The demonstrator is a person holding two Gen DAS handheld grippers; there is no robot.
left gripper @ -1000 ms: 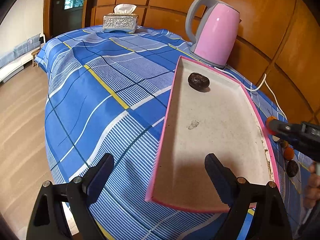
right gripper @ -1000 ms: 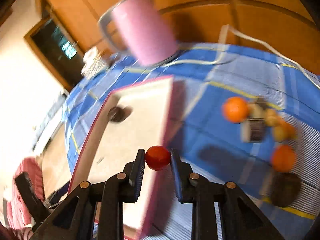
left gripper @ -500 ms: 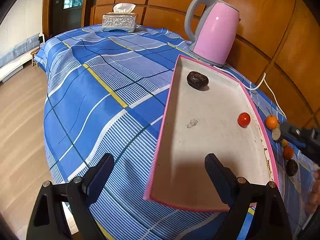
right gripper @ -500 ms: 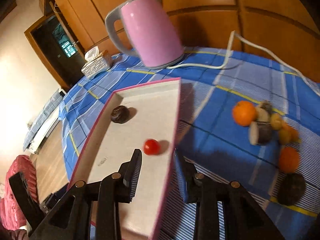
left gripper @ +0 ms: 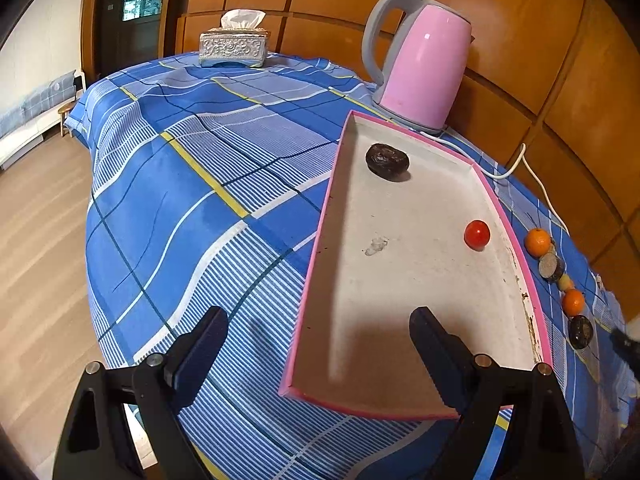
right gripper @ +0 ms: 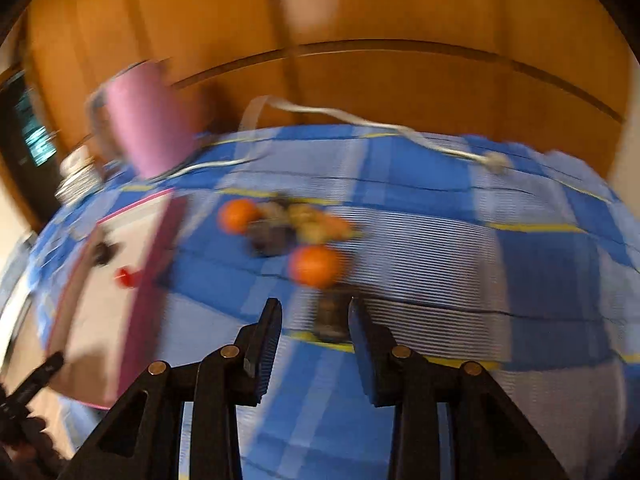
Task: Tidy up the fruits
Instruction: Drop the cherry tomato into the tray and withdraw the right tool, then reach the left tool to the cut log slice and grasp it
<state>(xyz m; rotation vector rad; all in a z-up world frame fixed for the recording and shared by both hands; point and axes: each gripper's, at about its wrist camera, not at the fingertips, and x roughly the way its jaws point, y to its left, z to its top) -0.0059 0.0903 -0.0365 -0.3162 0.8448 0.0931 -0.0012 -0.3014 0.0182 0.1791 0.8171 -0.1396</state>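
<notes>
A pink-rimmed white tray (left gripper: 400, 320) lies on the blue checked cloth. In it sit a dark wrinkled fruit (left gripper: 387, 161) at the far end and a small red fruit (left gripper: 477, 234) near the right wall. To the tray's right lies a row of fruits: an orange (left gripper: 538, 241), a cut dark fruit (left gripper: 551, 267), a second orange (left gripper: 573, 302) and a dark fruit (left gripper: 581, 331). My left gripper (left gripper: 316, 340) is open and empty over the tray's near end. My right gripper (right gripper: 314, 316) is open and empty, facing the loose fruits, with an orange (right gripper: 316, 266) and a dark fruit (right gripper: 332, 314) just ahead; this view is blurred.
A pink kettle (left gripper: 420, 68) stands behind the tray, its white cord (left gripper: 532, 176) trailing along the wall side. A silver tissue box (left gripper: 234, 46) sits at the table's far end. Wood panelling backs the table; the floor drops off at left.
My right gripper let the red fruit go into the tray, then opened wider and swung right, away from the tray toward the loose fruits. My left gripper has stayed put.
</notes>
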